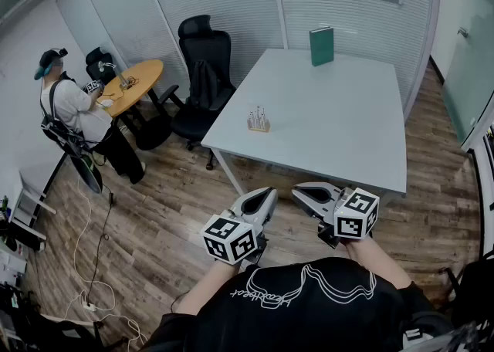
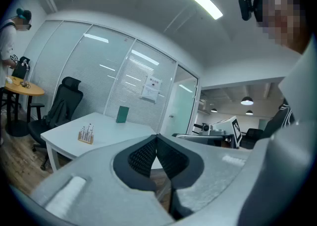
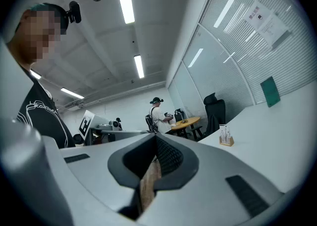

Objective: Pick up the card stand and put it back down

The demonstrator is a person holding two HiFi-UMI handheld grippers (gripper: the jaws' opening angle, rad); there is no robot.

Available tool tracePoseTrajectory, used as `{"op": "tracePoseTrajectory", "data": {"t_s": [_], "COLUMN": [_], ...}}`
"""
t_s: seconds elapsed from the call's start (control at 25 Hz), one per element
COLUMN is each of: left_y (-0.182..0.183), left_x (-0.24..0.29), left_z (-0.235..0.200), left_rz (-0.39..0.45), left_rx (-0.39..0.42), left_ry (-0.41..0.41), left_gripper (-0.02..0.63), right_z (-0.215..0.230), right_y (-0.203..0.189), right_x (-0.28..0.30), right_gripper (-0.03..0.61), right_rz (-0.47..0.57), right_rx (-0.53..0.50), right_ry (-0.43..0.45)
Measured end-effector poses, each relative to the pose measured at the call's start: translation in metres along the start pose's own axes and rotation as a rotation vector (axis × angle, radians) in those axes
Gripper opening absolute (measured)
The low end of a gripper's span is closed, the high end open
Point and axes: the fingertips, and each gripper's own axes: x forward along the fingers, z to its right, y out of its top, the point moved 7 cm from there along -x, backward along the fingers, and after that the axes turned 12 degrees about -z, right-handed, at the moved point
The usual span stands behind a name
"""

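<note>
Worktop (image 1: 347,134), white and rectangular, is filling the middle of the head view. Black office chair (image 1: 202,65) is standing at its left edge, near a round wooden table (image 1: 135,84) where a person (image 1: 73,107) is working. Left gripper (image 1: 266,194) and right gripper (image 1: 299,191) are hovering side by side over the floor (image 1: 154,219), short of the worktop, each with jaws pressed together on nothing. Green board (image 1: 322,45) is standing upright near the far edge. Card stand (image 1: 258,120) is sitting near the worktop's left edge, its wooden base running roughly across the picture and its clear holders pointing up. Only bare worktop and floor are lying between it and the grippers.
</note>
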Motion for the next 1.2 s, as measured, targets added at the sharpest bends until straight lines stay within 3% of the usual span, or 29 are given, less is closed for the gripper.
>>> {"op": "tracePoseTrajectory", "data": {"t_s": [0.68, 1.2], "left_y": [-0.002, 0.023], "left_x": [0.001, 0.059], "left_z": [0.017, -0.072], "left_rz": [0.01, -0.006], "left_rx": [0.01, -0.028], "left_ry": [0.02, -0.025], "left_gripper": [0.014, 0.014], "right_z": [0.002, 0.086], "right_y": [0.002, 0.024], "right_x": [-0.014, 0.033], "right_gripper": [0.008, 0.009], "right_rz": [0.032, 0.02], "right_rx": [-0.009, 0.021], "right_ry": [0.011, -0.059]}}
